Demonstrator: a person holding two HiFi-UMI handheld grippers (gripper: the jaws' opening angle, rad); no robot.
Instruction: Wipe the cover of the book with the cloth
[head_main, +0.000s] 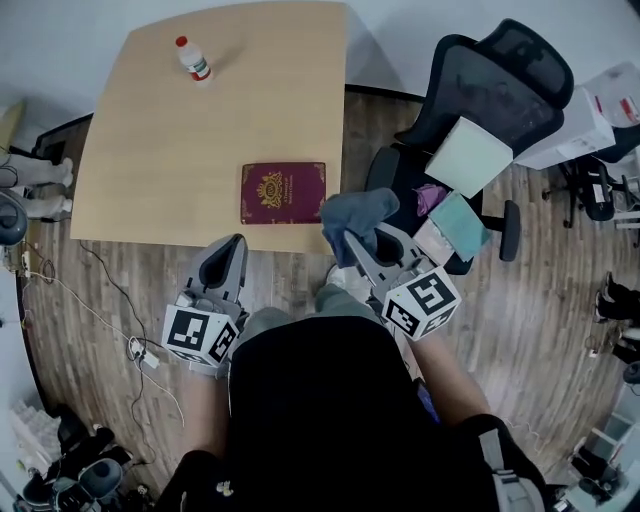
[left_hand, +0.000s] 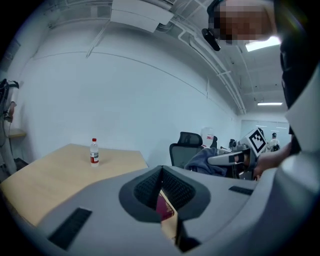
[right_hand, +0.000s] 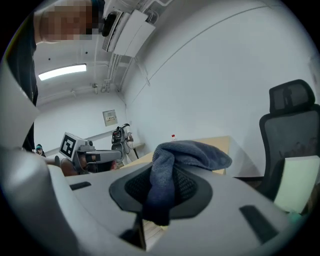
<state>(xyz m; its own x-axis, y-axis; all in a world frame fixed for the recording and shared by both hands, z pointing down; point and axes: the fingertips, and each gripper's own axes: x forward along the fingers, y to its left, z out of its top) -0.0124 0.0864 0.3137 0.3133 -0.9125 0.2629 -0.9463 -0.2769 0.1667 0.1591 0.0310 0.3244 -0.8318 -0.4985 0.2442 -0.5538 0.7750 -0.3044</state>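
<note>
The cloth (head_main: 360, 212) is clamped by the right gripper (head_main: 350, 241) at the book's (head_main: 283, 192) three o'clock. The left gripper (head_main: 232, 248) is closed, empty.

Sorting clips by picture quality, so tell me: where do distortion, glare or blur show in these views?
Head view: the wide lens bows the table at its edges, light is even, the book looks sharp. Left gripper view: dark rounded corners, ceiling lamps blown out. Right gripper view: same dark corners, one bright lamp, cloth crisp.

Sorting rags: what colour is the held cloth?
The cloth is slate blue; the right gripper view shows it best.
</note>
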